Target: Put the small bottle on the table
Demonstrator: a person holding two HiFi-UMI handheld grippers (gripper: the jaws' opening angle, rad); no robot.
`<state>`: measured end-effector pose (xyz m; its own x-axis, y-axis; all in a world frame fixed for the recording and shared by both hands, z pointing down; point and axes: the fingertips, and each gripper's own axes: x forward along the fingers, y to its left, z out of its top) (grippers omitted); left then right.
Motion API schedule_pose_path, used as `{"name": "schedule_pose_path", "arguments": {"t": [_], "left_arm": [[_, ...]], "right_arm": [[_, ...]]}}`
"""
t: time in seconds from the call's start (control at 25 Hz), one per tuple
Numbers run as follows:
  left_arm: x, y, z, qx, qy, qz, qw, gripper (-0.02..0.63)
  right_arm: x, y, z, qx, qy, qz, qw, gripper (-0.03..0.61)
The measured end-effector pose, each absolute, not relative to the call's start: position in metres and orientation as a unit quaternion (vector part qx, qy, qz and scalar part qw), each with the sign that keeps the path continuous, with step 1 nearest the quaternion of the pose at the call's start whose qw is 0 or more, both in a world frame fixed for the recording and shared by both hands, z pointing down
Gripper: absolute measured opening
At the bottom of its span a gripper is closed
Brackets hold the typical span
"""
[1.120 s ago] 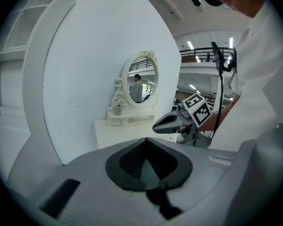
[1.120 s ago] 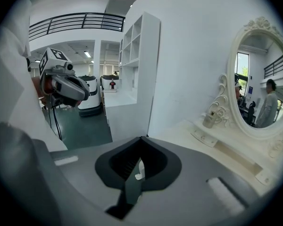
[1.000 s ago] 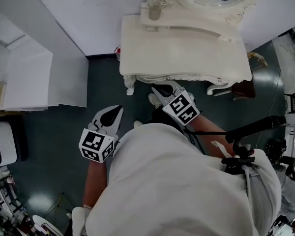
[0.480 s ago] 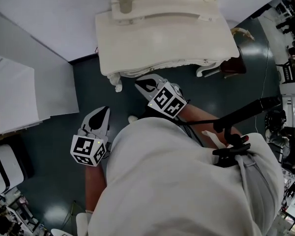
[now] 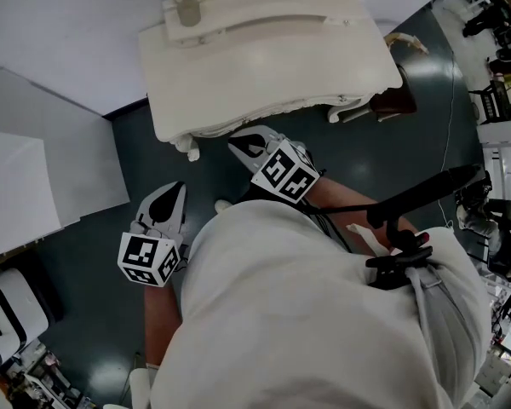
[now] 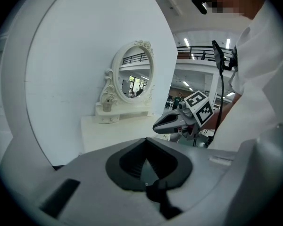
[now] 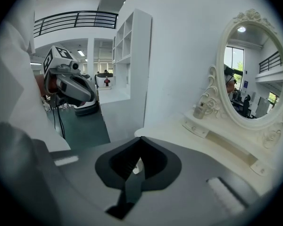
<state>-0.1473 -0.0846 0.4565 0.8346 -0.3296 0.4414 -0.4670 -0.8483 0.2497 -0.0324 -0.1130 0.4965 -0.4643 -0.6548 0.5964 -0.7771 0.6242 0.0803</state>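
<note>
The small bottle (image 5: 187,11) stands on the raised back shelf of the cream dressing table (image 5: 264,66), left of the oval mirror (image 7: 254,74). It also shows in the left gripper view as the bottle (image 6: 108,104) and in the right gripper view as the bottle (image 7: 201,108). My right gripper (image 5: 241,144) is shut and empty, with its tip at the table's front edge. My left gripper (image 5: 175,189) hangs over the dark floor, left of and short of the table, jaws together with nothing in them. Both are well away from the bottle.
A white shelf unit (image 7: 127,55) stands left of the dressing table against the white wall. A dark brown stool (image 5: 392,100) sits at the table's right corner. Equipment crowds the right edge (image 5: 494,100). A black pole (image 5: 426,190) crosses by my right side.
Both grippers have come forward toward the dressing table, and the table now sits lower and further left in the head view. Both jaws stayed together.
</note>
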Motion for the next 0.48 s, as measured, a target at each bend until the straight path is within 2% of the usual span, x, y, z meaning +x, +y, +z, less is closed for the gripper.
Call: {"name": "schedule_pose_path", "arguments": {"t": [0.24,0.48], "left_arm": [[-0.126,-0.097,0.453,0.942,-0.210,0.200,0.169,0.003],[-0.045,-0.119,0.438,0.949,-0.183,0.202,0.160,0.003]], "right_arm": [[-0.014,-0.121,0.489,0.419,-0.853,0.100,0.294,0.000],[0.068,-0.127,0.474,0.442,-0.840,0.110,0.295,0.000]]}}
